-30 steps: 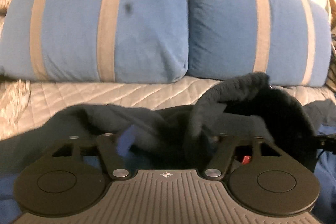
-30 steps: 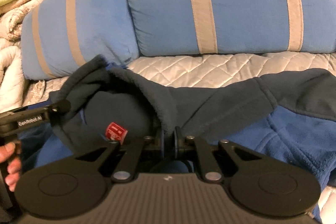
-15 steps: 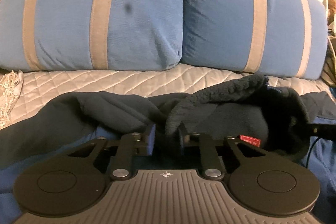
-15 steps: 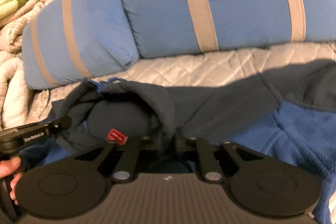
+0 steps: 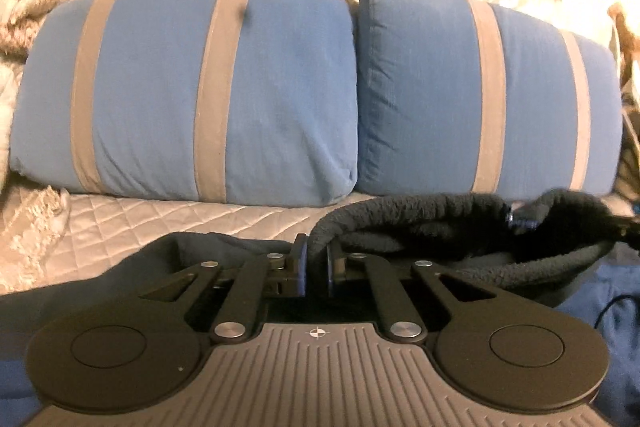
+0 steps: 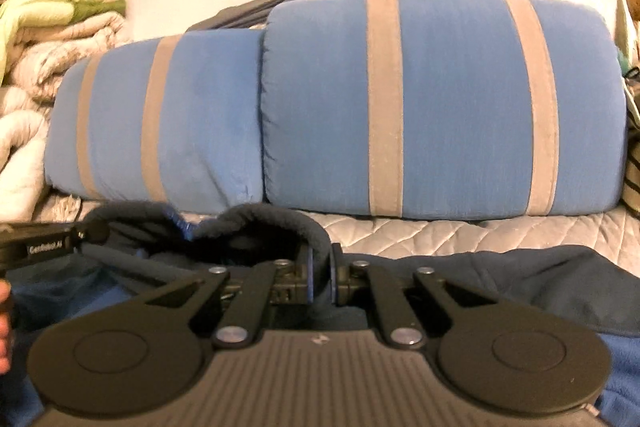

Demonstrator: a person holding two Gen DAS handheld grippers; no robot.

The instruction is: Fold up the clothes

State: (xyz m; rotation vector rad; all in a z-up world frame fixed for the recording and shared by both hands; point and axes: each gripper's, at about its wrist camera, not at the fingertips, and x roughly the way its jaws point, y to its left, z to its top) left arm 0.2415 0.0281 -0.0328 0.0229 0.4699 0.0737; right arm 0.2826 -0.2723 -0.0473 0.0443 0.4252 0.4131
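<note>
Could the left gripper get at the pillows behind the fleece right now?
Probably not yet. The left gripper is shut on the fleece collar; it would have to let go first. Otherwise only bare quilt lies before the left pillow.

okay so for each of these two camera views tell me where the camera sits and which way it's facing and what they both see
Left wrist: on the left gripper, facing along its jaws to two blue striped pillows; jaws shut on the dark fleece collar.
Right wrist: on the right gripper, facing the same pillows; jaws shut on the collar's other side; the left gripper's tip and the person's fingers show at the left edge.
Shared: pillows, quilted bedspread, collar.
</note>
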